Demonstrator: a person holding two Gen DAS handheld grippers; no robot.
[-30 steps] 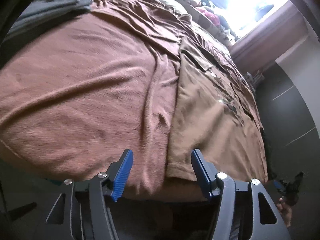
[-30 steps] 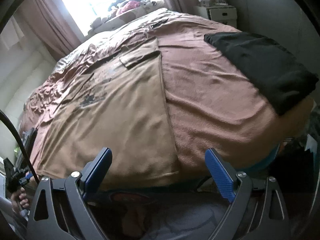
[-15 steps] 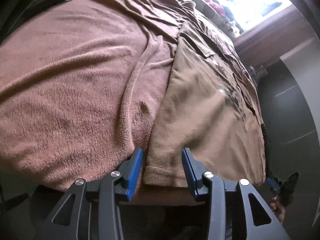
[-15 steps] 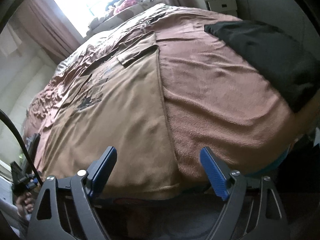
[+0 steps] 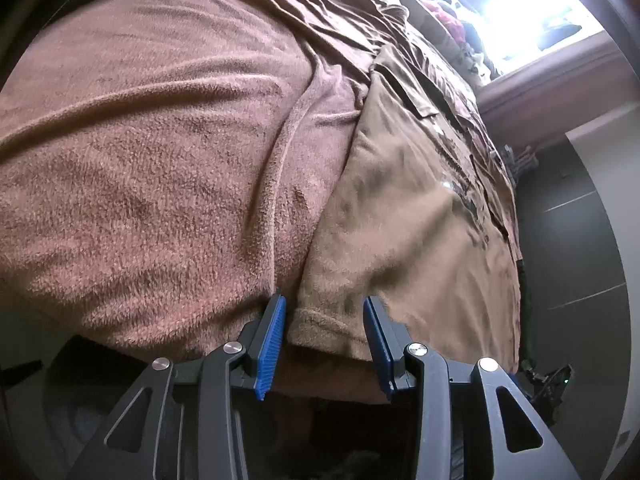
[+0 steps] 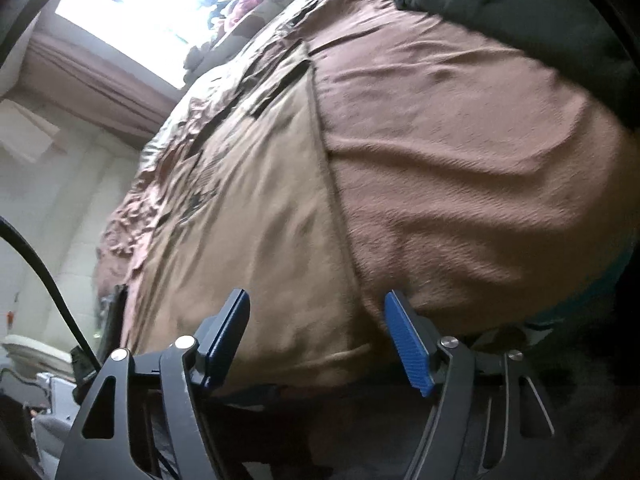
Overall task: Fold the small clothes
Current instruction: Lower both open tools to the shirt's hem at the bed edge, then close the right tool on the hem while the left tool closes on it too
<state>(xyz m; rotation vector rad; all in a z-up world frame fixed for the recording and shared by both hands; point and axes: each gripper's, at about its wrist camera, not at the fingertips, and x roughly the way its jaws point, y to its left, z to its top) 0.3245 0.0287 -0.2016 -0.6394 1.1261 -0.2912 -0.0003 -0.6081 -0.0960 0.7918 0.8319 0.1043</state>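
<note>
A tan shirt (image 5: 408,216) lies spread flat on a bed, on top of a fuzzy brown blanket (image 5: 160,152), with its bottom hem at the near edge of the bed. Both tools are at that hem, one at each corner.

The left hand-held gripper (image 5: 324,336) stands at a narrow gap with the shirt's near left corner between its blue pads. The pads flank the hem, but it is not clear that they press on it; the cloth looks loose between them.

The right hand-held gripper (image 6: 316,340) is wider and its jaws are closing, with the shirt's near right corner (image 6: 336,344) between them. Its right pad sits right at the line where shirt meets blanket.

A folded dark garment (image 6: 520,12) lies further off on the right side of the bed.

Risks, as I judge them:
- The right pad may catch the blanket along with the hem, because the shirt edge and the blanket pile touch there; lifting would then drag the bedding.
- The left tool may pinch only the top layer of the hem, so the shirt opens up when raised.
- If one corner is gripped sooner or deeper than the other, the fold comes out skewed.
- The right view is blurred, so the exact hem position there is uncertain.
</note>
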